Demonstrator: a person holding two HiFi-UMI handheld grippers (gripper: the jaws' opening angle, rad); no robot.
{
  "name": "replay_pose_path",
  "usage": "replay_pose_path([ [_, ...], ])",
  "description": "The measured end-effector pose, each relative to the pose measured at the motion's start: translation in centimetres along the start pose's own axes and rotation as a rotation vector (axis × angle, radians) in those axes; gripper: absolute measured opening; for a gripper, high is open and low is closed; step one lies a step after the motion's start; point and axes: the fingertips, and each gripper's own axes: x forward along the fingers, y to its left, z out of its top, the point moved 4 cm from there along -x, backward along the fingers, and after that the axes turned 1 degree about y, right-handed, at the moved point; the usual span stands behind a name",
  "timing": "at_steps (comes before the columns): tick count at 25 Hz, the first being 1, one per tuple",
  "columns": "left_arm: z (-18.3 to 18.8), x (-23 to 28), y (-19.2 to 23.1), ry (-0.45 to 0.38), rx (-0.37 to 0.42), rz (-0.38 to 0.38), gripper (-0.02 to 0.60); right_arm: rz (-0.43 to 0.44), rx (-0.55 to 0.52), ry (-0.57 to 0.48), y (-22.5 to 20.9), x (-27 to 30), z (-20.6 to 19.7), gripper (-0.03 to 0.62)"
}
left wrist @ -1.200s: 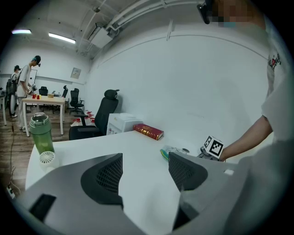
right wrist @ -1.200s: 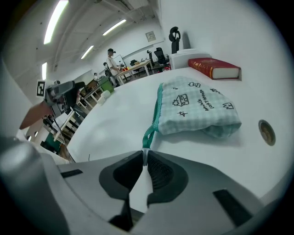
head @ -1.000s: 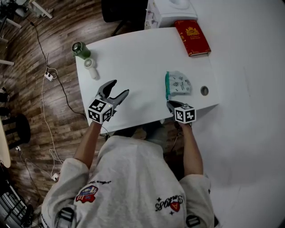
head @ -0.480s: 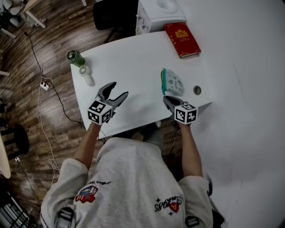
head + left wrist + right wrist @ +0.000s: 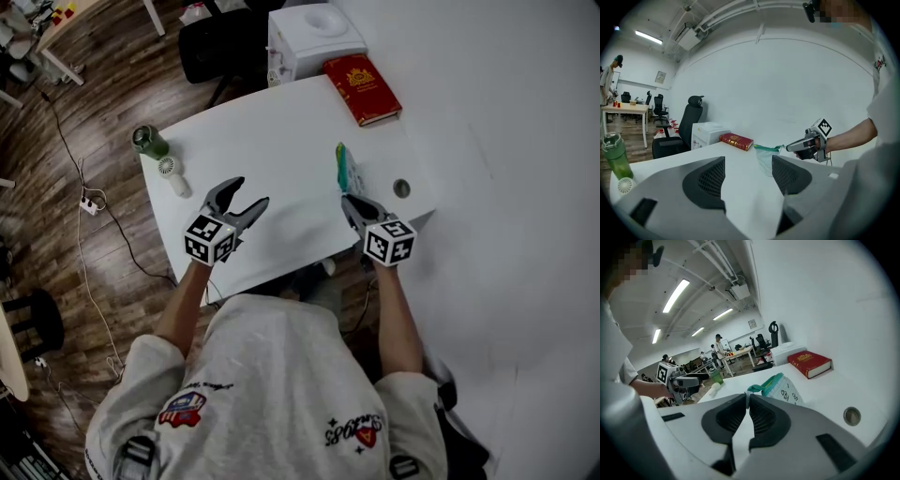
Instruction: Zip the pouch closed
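Observation:
The translucent pouch [image 5: 348,170] with a teal zipper band hangs above the white table [image 5: 281,131], seen edge-on in the head view. My right gripper [image 5: 347,200] is shut on the pouch's near zipper end [image 5: 751,390]; the pouch body [image 5: 785,389] dangles beyond the jaws. In the left gripper view the pouch [image 5: 765,159] hangs from the right gripper [image 5: 789,148]. My left gripper [image 5: 250,190] stands open over the table's left part, nothing between its jaws [image 5: 748,171], well apart from the pouch.
A red book [image 5: 362,87] lies at the table's far right corner, beside a white appliance [image 5: 309,37]. A green bottle [image 5: 148,141] and a small white fan [image 5: 173,174] stand at the left edge. A round cable hole [image 5: 401,188] is right of the pouch.
My right gripper has risen and lifted the pouch off the table, so it now hangs on edge. The left gripper has drifted slightly up, still open.

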Motion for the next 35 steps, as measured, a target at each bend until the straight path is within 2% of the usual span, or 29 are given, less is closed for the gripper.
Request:
replay_pose_path([
  [8,2.0,0.6,-1.4,-0.018,0.047,-0.051,0.311,-0.006,-0.064,-0.096,2.1,-2.7,3.4,0.028],
  [17,5.9,0.0,-3.1,-0.079,0.104,-0.111,0.311,0.063,-0.080,-0.218,6.3,-5.8,8.1,0.026],
  [26,9.8,0.0,-6.0,-0.162,0.157,-0.210,0.305,0.197,0.093,-0.402,8.2,-8.9,12.4,0.025],
  [35,12.3,0.6,-9.9,-0.196,0.208,-0.339,0.292,0.236,0.176,-0.422,8.8,-10.1,11.7,0.025],
])
